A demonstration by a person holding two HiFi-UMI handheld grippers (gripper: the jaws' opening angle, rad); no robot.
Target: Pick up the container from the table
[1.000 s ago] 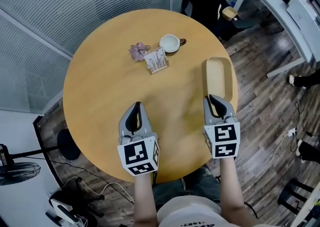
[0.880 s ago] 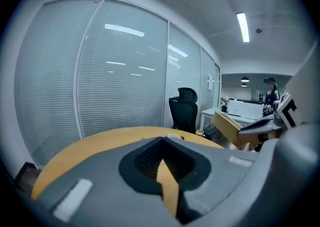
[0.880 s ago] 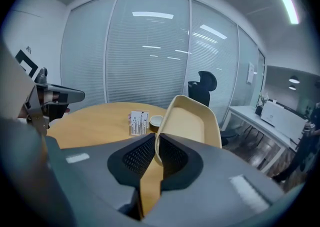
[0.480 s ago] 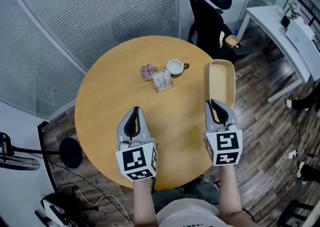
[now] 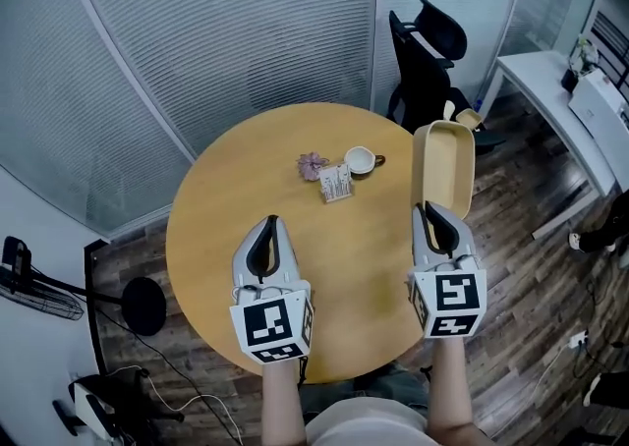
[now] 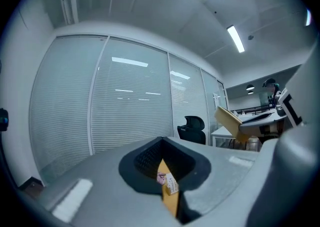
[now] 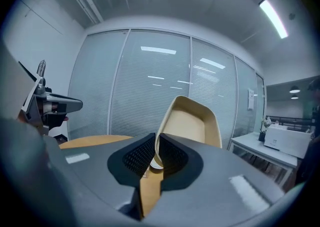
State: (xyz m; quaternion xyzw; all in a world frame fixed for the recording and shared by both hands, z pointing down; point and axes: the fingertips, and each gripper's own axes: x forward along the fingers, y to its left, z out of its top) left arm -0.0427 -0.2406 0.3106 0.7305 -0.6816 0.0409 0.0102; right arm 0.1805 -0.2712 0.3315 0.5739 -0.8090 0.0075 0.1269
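A round wooden table [image 5: 226, 228] bears a cup [image 5: 360, 160], card [image 5: 336, 183] and purple flower [image 5: 313, 166].

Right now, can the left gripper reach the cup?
Probably yes. The left gripper is empty, and nothing stands on the table between it and the cup. Its jaws are shut, so they must open first.

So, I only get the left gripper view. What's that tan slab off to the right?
Observer: A beige container, its rim pinched in the right gripper.
Operator: Resting on something?
Observer: No. The right gripper view shows it tilted up, seemingly clear of the round table.
Operator: Anything else there?
Observer: A white cup, beside the card and a pink ornament.
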